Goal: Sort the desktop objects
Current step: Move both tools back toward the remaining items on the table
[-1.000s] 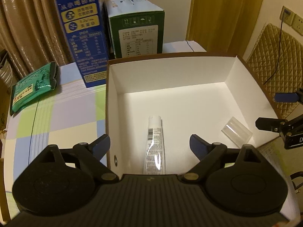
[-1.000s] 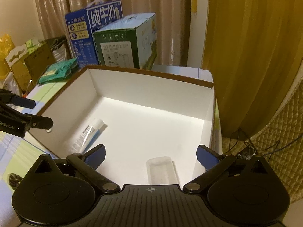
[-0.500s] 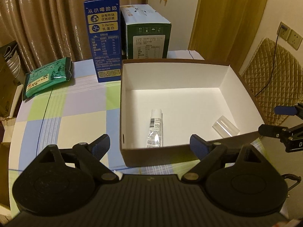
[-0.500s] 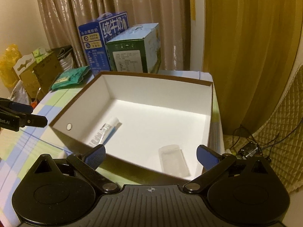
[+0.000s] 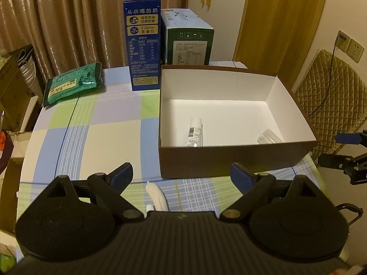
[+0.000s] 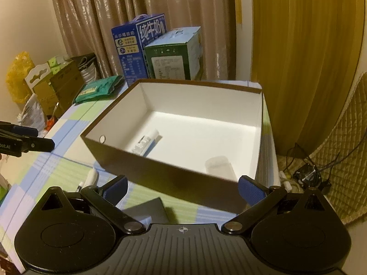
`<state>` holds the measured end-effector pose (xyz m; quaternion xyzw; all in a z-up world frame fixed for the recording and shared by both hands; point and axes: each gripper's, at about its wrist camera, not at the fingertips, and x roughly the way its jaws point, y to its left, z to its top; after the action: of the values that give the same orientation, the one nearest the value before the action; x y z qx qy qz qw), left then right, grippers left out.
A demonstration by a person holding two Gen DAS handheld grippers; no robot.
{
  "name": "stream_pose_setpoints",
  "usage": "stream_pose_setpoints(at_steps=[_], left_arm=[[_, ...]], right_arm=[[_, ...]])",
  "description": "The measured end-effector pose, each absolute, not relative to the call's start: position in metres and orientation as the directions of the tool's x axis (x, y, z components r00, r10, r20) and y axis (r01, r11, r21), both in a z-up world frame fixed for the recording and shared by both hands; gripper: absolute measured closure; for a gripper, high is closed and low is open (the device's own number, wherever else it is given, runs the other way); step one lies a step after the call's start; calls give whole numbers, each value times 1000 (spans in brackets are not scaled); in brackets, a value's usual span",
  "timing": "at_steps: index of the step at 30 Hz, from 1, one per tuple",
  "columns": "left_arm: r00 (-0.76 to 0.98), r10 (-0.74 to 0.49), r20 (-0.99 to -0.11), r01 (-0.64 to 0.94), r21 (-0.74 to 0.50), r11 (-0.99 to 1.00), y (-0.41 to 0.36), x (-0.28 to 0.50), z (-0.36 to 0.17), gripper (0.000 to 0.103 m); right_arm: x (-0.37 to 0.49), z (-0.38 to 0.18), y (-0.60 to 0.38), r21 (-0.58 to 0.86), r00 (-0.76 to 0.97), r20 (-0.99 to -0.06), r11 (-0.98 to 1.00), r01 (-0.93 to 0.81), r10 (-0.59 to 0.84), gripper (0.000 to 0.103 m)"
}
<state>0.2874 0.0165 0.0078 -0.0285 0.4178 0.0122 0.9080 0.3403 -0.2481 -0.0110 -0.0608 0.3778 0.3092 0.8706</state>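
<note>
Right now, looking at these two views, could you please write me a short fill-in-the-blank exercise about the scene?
1. The white tube lies inside the brown ____.
2. Both the left gripper and the right gripper have their jaws ____.
3. The green packet lies on the tablecloth, ____ the box.
4. The tall carton behind the box is ____ in colour.

Missing words: box; open; outside; blue

Brown curtains (image 5: 68, 23) hang behind a checked tablecloth (image 5: 91, 137), with a quilted chair (image 5: 332, 96) beside a cream wall (image 5: 344, 11).
</note>
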Motion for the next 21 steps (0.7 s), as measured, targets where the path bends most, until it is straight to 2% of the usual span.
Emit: stream_pose_setpoints(at_steps=[21], left_arm=[[571,24,-821,-153,-78,985,48,227,-36,13]], right_arm=[[286,-67,-266,162,414,-761,764,-624,499,3]])
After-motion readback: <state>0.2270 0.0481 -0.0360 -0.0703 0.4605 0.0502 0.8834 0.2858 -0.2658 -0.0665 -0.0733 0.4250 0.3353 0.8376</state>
